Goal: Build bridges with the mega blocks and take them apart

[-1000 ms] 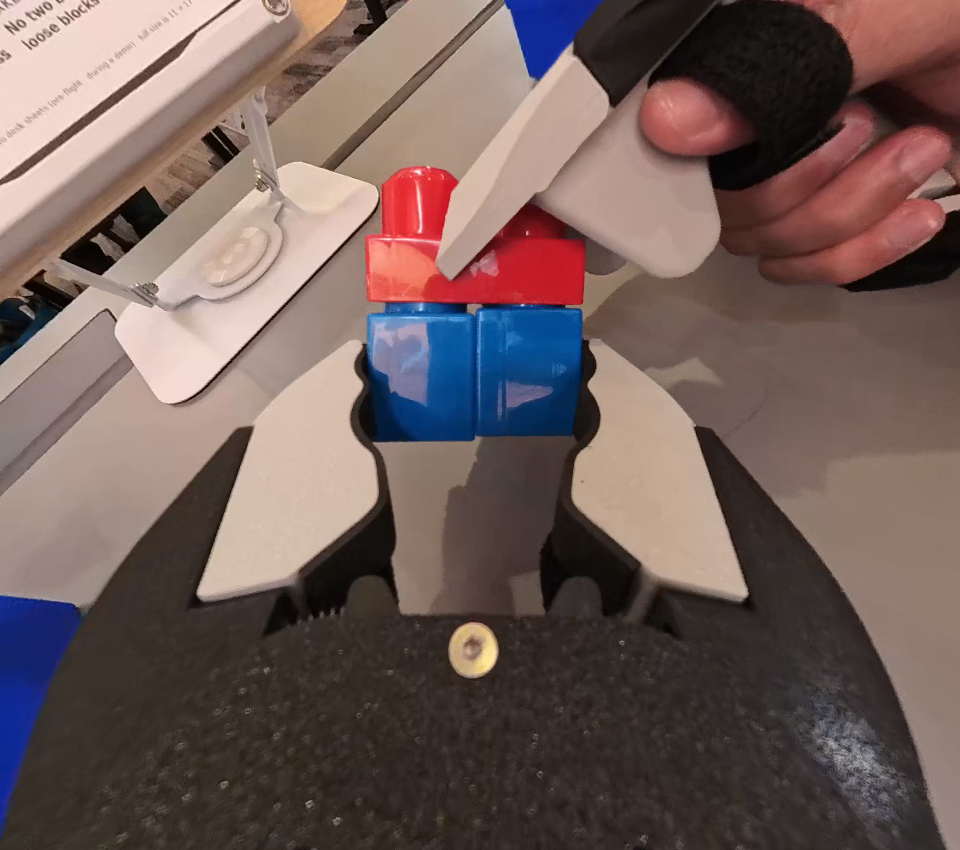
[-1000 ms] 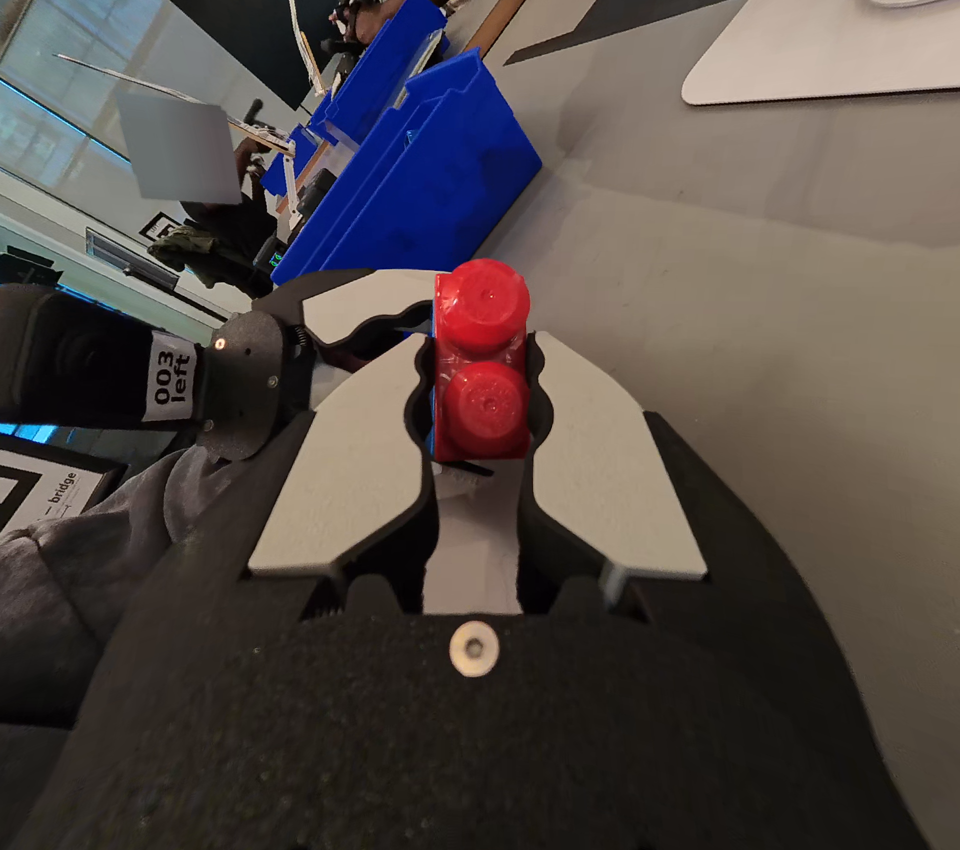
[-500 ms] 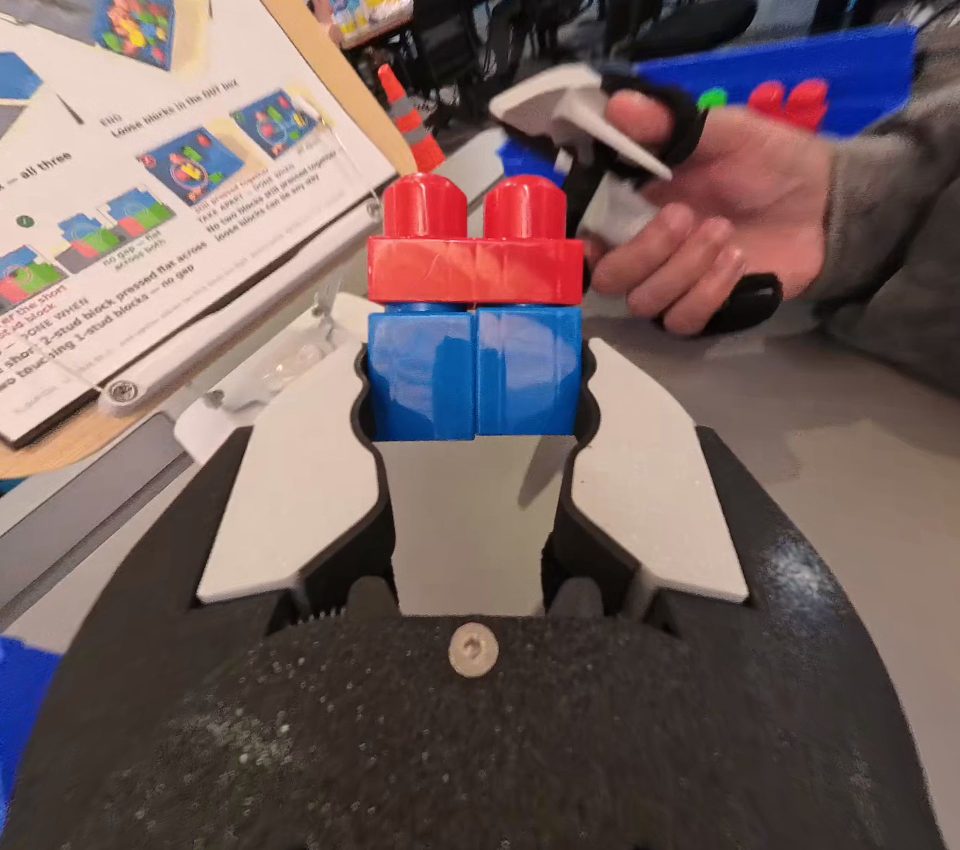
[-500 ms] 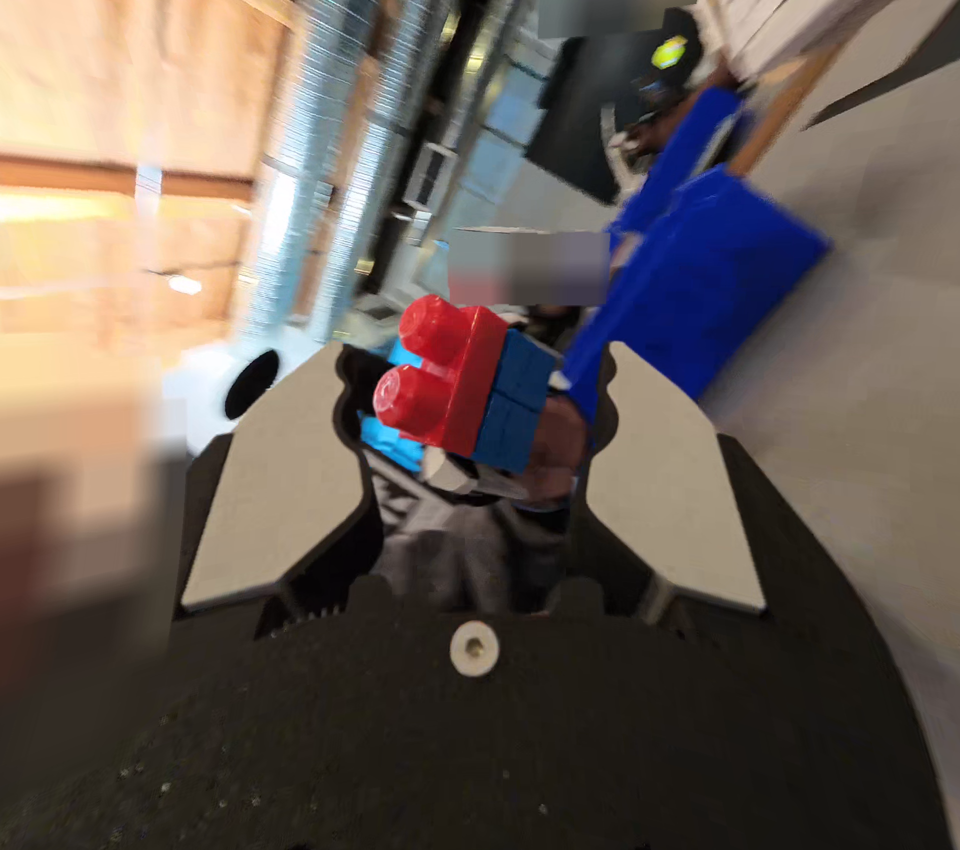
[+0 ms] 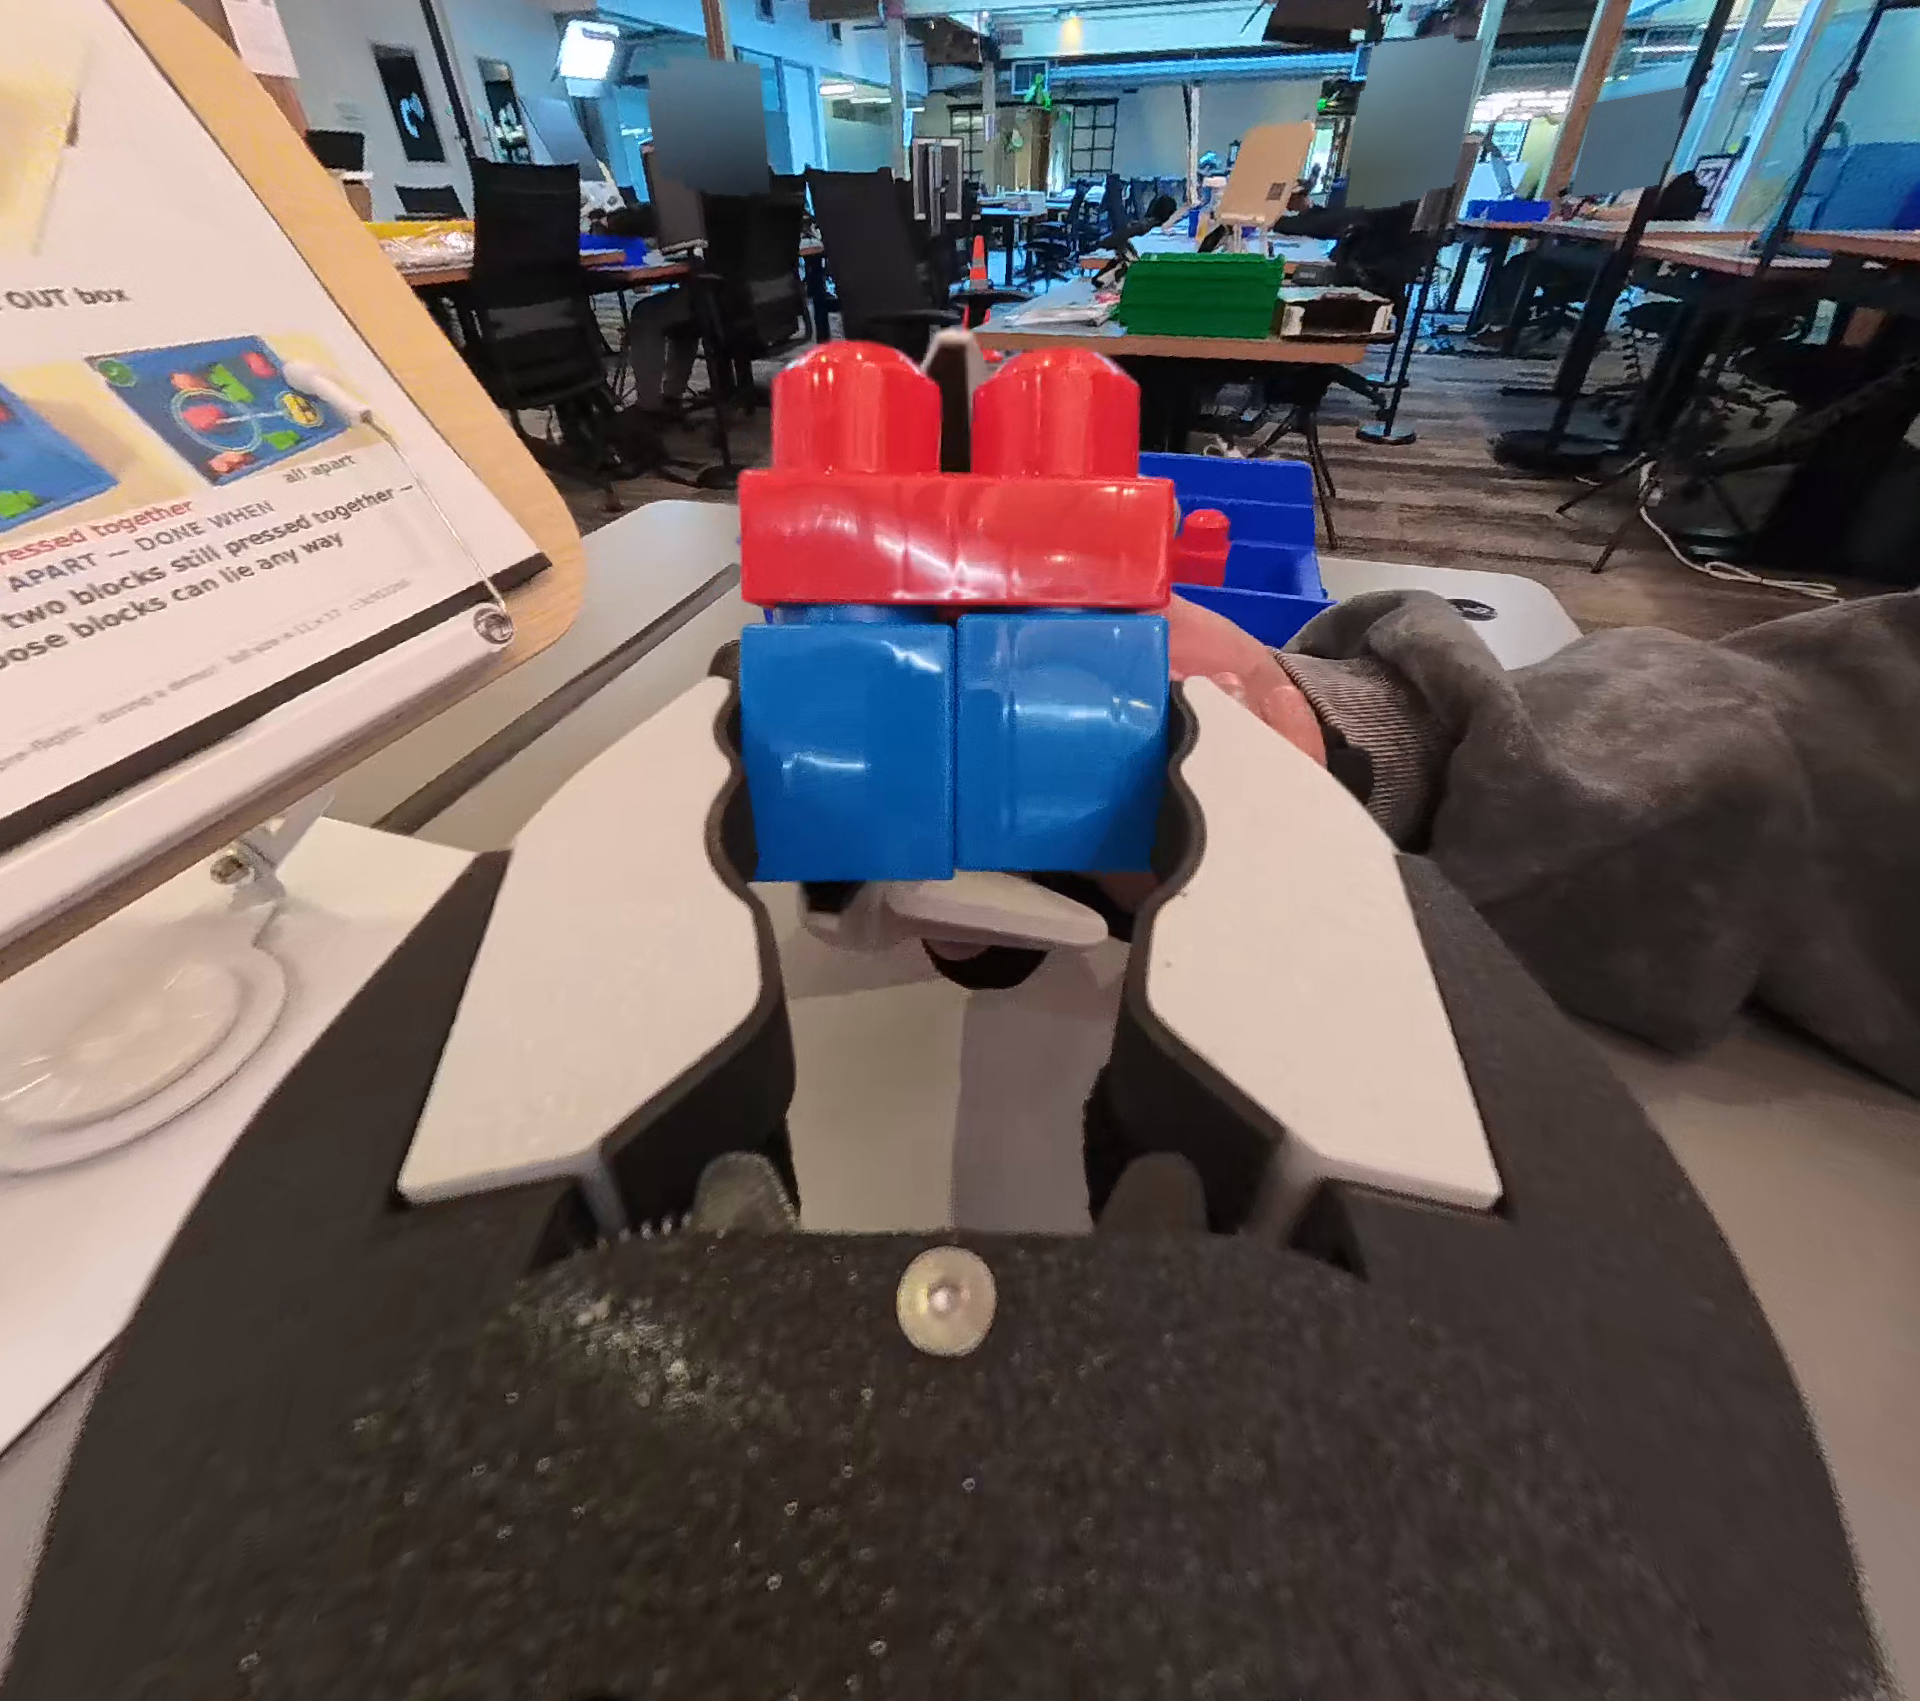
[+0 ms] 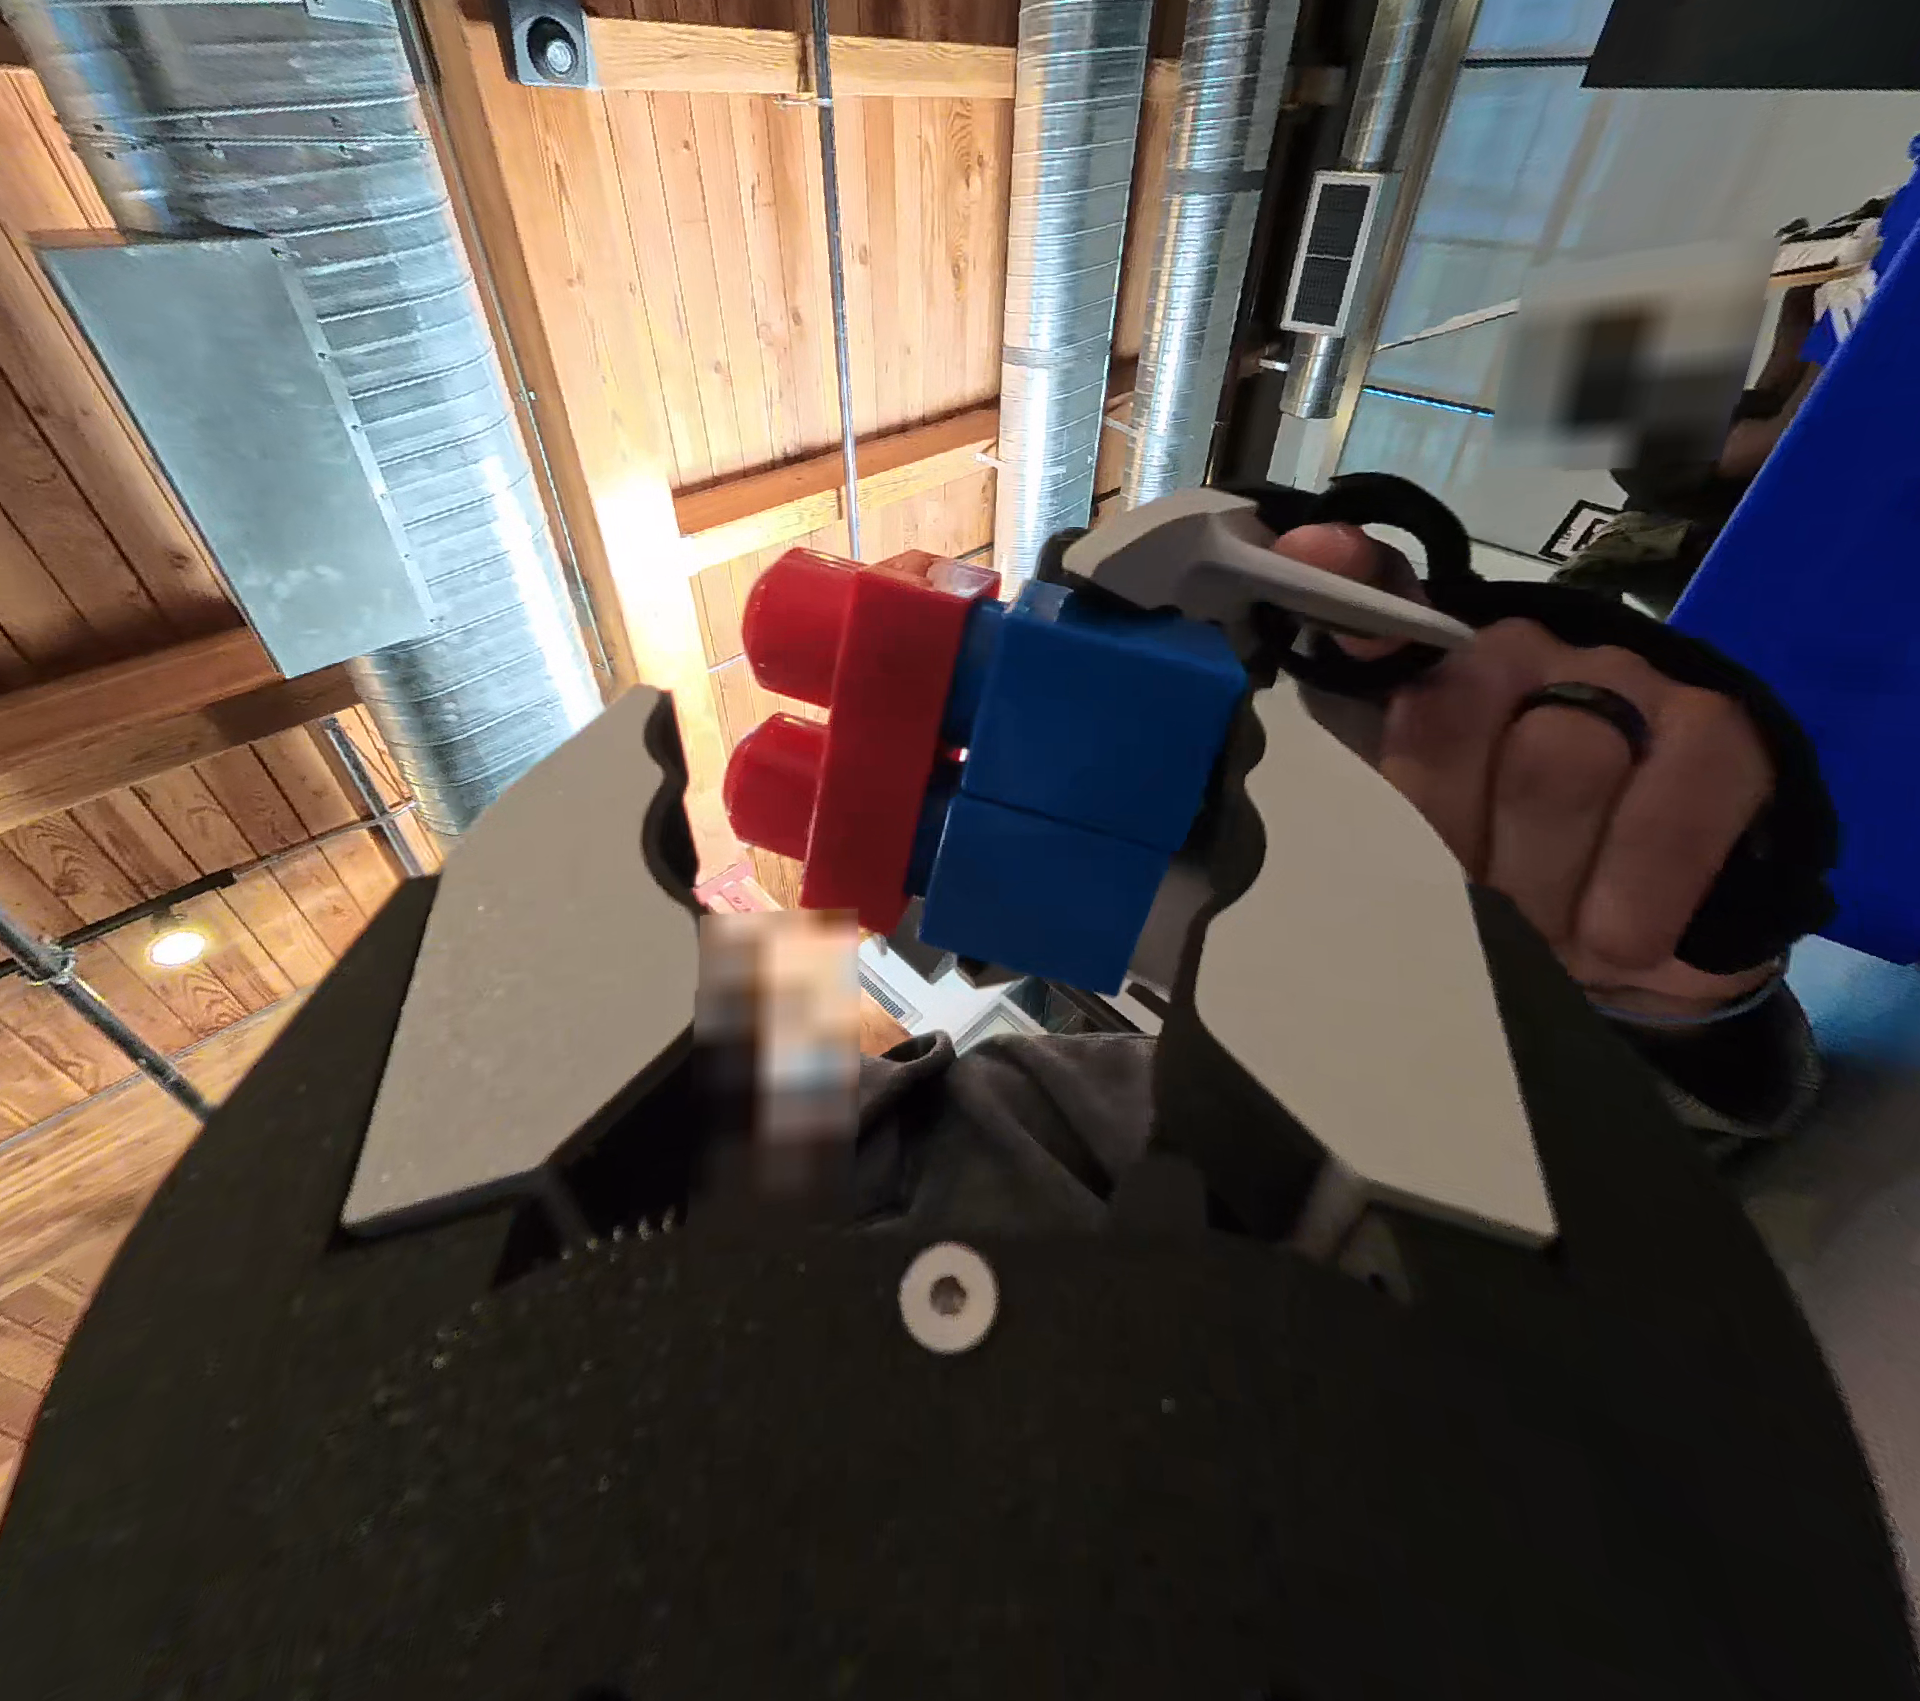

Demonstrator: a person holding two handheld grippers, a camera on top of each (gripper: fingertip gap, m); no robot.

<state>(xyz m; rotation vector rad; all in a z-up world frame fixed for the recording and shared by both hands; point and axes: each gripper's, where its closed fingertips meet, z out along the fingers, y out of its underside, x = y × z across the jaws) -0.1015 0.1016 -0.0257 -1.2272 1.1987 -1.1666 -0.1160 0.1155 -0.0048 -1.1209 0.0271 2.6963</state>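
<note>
left wrist view: the left gripper (image 5: 956,768) is clamped on the two blue blocks (image 5: 951,747), one grey finger against each outer side. the blocks sit side by side, touching, and the red two-stud block (image 5: 954,539) is pressed across their tops, its ends flush with their outer edges. the stack is upright and raised off the grey table (image 5: 644,550), with open air above the studs and to both sides. a thin grey-and-black finger tip (image 5: 951,384) of the other tool shows in the gap between the two studs, and another grey tip (image 5: 987,913) shows just under the blue blocks. to the left an instruction board (image 5: 208,508) on a white stand leans near the stack. behind on the right a blue bin (image 5: 1247,550) holds a small red block (image 5: 1203,545); a grey sleeve (image 5: 1610,799) lies along the table's right side.

right wrist view: the camera tilts up at a wooden ceiling and metal ducts. the right gripper (image 6: 956,830) stands wide apart, its fingers on either side of the stack with a clear gap at the red studs; it grips nothing. the stack lies sideways here, red block (image 6: 883,747) left, blue blocks (image 6: 1081,799) right. a hand (image 6: 1558,768) in black straps holds the left tool behind the blue blocks. a blue bin wall (image 6: 1829,612) fills the right edge.
</note>
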